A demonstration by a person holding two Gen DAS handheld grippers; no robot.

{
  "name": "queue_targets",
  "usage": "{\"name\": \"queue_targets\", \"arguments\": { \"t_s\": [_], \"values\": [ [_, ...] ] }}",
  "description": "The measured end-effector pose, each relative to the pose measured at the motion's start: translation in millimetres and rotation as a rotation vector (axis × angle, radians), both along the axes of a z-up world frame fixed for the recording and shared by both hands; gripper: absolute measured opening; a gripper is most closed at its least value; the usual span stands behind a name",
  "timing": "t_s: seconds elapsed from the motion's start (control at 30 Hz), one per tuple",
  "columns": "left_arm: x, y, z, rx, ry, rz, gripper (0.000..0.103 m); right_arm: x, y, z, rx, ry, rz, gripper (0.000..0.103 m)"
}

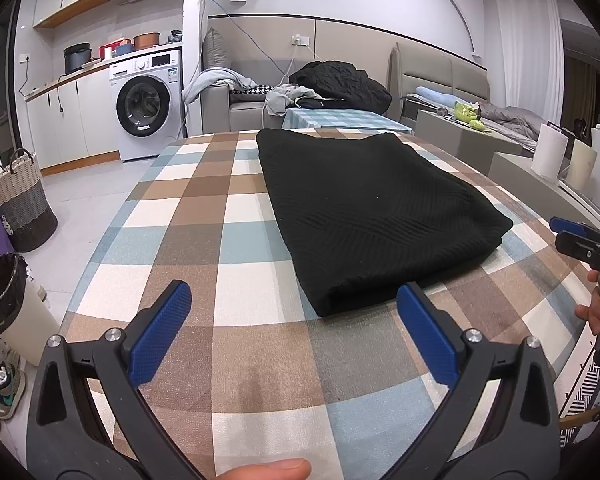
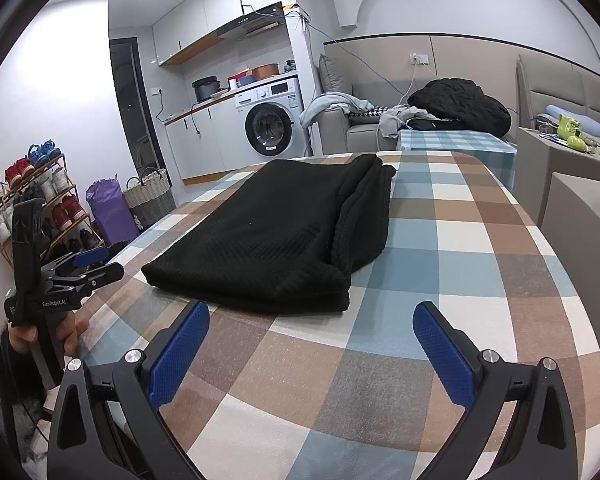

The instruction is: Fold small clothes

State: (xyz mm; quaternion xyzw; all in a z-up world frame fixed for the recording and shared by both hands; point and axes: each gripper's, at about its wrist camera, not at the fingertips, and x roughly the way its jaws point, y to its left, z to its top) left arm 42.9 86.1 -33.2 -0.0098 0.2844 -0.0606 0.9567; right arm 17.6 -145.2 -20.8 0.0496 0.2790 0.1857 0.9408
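A black knit garment [image 1: 372, 208] lies folded into a thick rectangle on the checked tablecloth [image 1: 228, 248]; in the right wrist view [image 2: 276, 232] its layered edges show on the right side. My left gripper [image 1: 294, 300] is open and empty, just short of the garment's near corner. My right gripper [image 2: 312, 320] is open and empty, just short of the garment's near edge. The right gripper also shows at the right edge of the left wrist view [image 1: 568, 232], and the left gripper at the left of the right wrist view [image 2: 96, 262].
A washing machine [image 1: 148, 108] and a sofa with piled clothes [image 1: 340, 84] stand behind the table. A woven basket [image 1: 22, 204] and a bin [image 1: 8, 300] stand on the floor at the left. A shoe rack [image 2: 32, 200] stands by the wall.
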Motion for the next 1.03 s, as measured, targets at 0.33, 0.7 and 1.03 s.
{"name": "queue_targets", "arguments": {
  "t_s": [0.33,0.7,1.03],
  "values": [
    [0.6,0.5,-1.2,0.001,-0.001,-0.002,0.102,-0.1,0.4,0.3,-0.001,0.0,0.0,0.103],
    [0.3,0.9,-1.8,0.003,-0.005,-0.002,0.102,0.1,1.1,-0.9,-0.003,-0.001,0.003,0.103],
    [0.9,1.5,-2.2,0.001,-0.004,-0.002,0.102,1.1,2.1,-1.5,-0.008,-0.003,0.009,0.103]
  ]
}}
